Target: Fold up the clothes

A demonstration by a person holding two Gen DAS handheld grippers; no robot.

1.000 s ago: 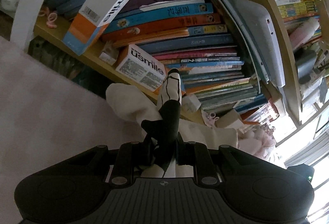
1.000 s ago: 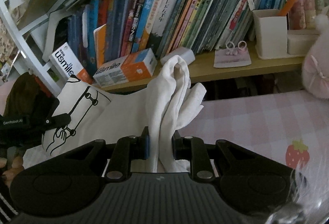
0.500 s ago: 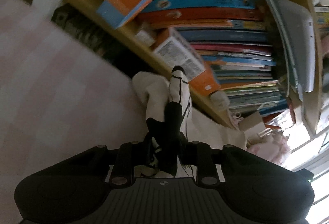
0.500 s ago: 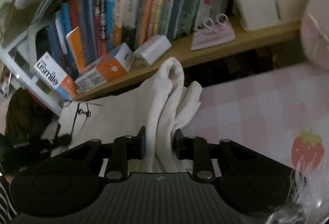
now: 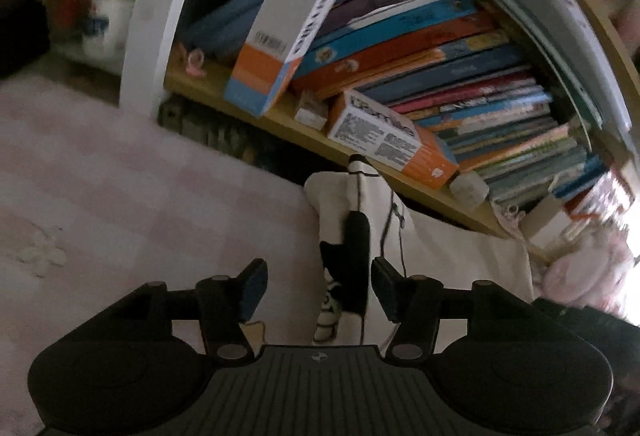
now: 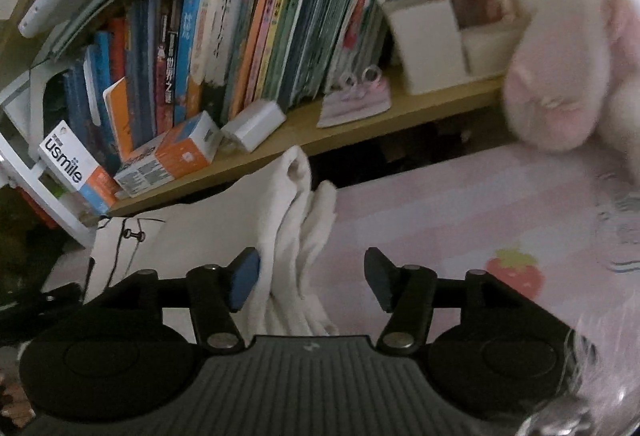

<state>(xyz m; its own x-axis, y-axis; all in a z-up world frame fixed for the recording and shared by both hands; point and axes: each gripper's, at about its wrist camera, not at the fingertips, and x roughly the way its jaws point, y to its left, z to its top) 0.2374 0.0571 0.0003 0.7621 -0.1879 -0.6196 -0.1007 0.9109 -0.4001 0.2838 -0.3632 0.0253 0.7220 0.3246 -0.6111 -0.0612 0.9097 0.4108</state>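
A cream shirt with a black line drawing (image 5: 452,256) lies on the pink checked bedsheet (image 5: 140,204) by the bookshelf. A bunched corner with black print stands up between the open fingers of my left gripper (image 5: 318,288). In the right wrist view the other bunched corner of the cream shirt (image 6: 288,236) stands up between the open fingers of my right gripper (image 6: 312,282), resting against the left finger. Neither gripper clamps the cloth.
A wooden shelf (image 6: 360,124) packed with books and orange-white boxes (image 5: 388,136) runs just behind the shirt. A pink plush toy (image 6: 560,76) sits at the right. The sheet with a strawberry print (image 6: 516,272) lies right of the shirt. A white frame post (image 5: 160,8) stands at the left.
Both grippers were shut on the shirt's corners; both have now opened and let the cloth go. The shirt has come down onto the bed.
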